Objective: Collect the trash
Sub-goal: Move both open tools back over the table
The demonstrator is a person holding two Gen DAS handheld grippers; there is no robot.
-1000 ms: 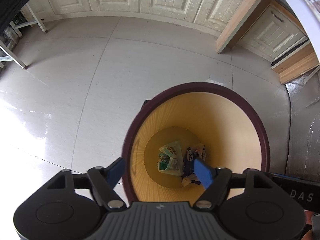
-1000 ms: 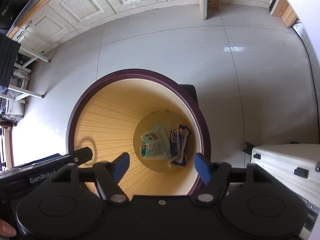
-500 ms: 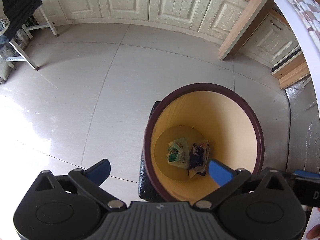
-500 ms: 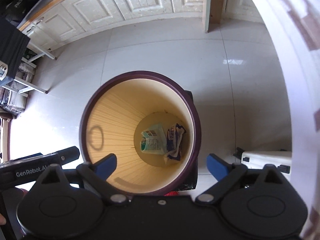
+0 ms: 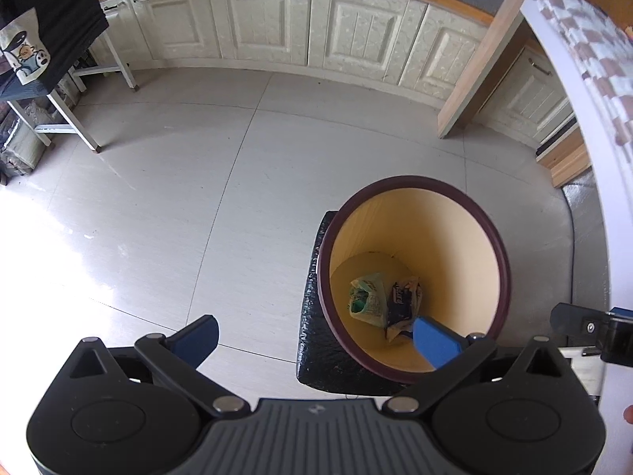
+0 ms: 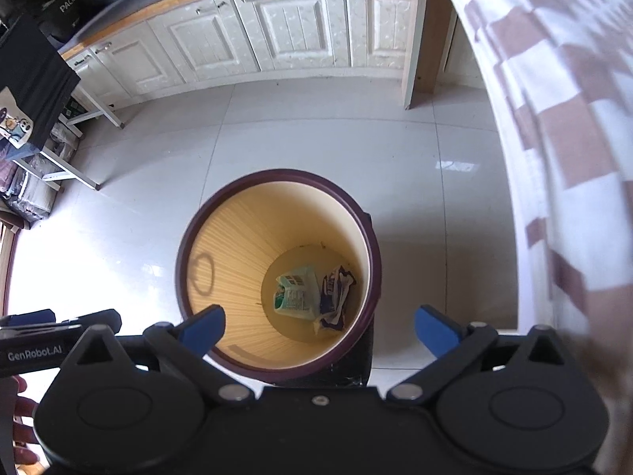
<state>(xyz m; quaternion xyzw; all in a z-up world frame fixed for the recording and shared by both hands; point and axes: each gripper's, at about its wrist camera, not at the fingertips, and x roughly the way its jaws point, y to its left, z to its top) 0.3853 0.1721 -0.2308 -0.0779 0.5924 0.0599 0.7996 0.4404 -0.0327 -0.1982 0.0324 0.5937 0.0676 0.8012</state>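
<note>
A round trash bin [image 5: 502, 261] with a dark purple rim and yellow inside stands on the tiled floor, below both grippers. In it lie a green crumpled wrapper [image 5: 368, 297] and a dark blue and white wrapper [image 5: 403, 297]. The bin [image 6: 190, 237], the green wrapper [image 6: 294, 293] and the blue wrapper [image 6: 334, 293] also show in the right wrist view. My left gripper [image 5: 316, 336] is open and empty, high above the bin's left side. My right gripper [image 6: 320, 322] is open and empty, above the bin's near rim.
A dark mat [image 5: 316, 340] lies under the bin. Cream cabinets [image 5: 277, 27] line the far wall. A table with a checked cloth [image 6: 554, 118] rises at the right. A white-legged rack [image 5: 79, 118] stands at the left. A wooden panel [image 5: 474, 79] stands near the cabinets.
Both grippers have risen away from the bin and opened wider. The bin looks smaller in both views, and the table edge has come into view at the right.
</note>
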